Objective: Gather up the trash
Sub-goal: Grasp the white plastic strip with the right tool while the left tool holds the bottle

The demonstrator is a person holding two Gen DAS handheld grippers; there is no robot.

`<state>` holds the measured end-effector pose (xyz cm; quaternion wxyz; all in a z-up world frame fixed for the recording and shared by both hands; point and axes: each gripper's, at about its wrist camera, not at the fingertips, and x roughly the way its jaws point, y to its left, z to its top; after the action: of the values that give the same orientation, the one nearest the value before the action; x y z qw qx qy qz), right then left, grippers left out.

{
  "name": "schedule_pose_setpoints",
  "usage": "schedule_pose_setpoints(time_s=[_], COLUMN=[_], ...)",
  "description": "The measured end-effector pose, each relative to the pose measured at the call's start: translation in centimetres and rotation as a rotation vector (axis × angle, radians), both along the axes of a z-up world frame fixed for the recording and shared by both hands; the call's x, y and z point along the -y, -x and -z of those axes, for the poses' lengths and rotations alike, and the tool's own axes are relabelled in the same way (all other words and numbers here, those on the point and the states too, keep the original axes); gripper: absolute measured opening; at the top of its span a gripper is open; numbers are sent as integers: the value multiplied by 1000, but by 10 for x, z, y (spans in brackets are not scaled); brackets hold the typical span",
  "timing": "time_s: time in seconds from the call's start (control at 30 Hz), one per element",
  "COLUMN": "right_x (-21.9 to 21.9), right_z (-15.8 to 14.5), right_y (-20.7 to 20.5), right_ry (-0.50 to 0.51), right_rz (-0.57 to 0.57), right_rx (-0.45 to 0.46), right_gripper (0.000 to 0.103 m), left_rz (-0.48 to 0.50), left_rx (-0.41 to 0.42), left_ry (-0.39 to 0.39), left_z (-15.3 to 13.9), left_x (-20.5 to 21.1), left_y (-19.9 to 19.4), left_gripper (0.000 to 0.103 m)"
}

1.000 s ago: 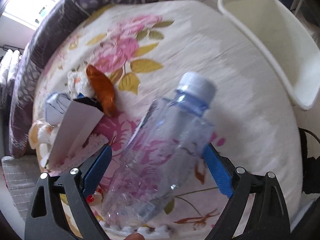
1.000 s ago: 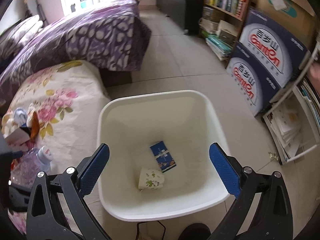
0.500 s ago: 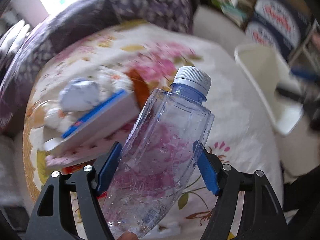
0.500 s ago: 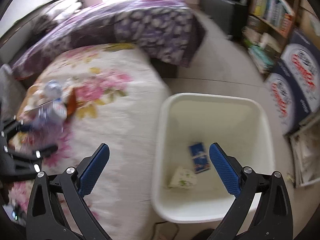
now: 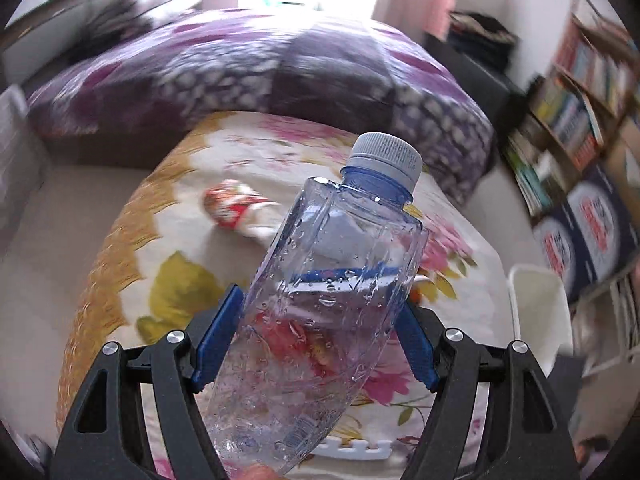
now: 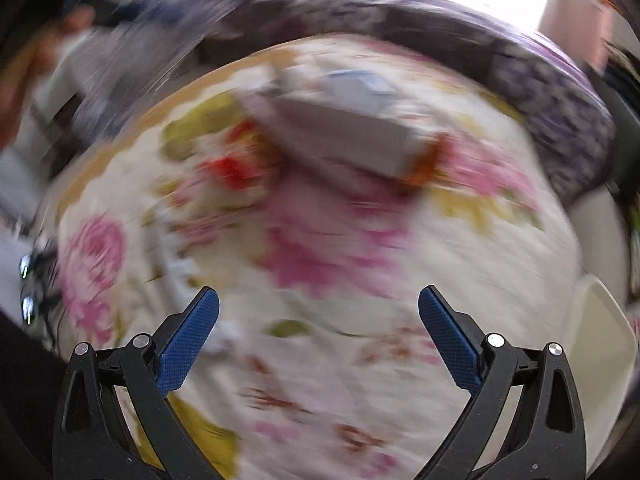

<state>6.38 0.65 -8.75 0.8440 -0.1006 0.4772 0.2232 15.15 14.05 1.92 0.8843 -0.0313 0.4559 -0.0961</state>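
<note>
Left claw [image 5: 316,340] has closed on the clear bottle [image 5: 320,304] and lifted it off the bed [image 5: 168,240]; bin [image 5: 536,312] waits at right. Right claw [image 6: 318,336] gapes empty.

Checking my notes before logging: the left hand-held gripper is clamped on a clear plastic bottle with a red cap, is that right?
Not quite: the cap is white, as the left wrist view shows. The left hand-held gripper is indeed clamped on the clear plastic bottle.
</note>
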Motion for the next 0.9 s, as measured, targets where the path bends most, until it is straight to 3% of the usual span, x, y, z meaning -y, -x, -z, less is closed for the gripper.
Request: schedule_pose_setpoints(time_s=[0.17,0.37,0.43,0.5,0.53,0.63,0.9], right_x=[-50,-73,-79,-83,-82,-72,-37], right_z=[9,16,22,27,26,22,-6], right_y=[8,5,3,4,4,1,-3], right_ry=[60,54,56,61,46,-9,-93], right_rz=[-134,-174,-185,-182,-183,-157,-54], right_rx=[21,-6,-37,-45,-47,-74,-25], right_gripper=[96,91,70,56,42,24,23], left_rz=[-57,-67,-68,-68,-68,-72,-78], left_rx=[-4,8,8,10,11,10,26], left_ry=[32,49,51,42,39,44,48], left_z=[-2,-6,-6,-6,-6,-6,-10], left_x=[-24,-34,-34,-34,-33,-34,-24], left_y=[1,5,5,5,5,5,7], left_gripper=[72,72,72,72,72,72,72])
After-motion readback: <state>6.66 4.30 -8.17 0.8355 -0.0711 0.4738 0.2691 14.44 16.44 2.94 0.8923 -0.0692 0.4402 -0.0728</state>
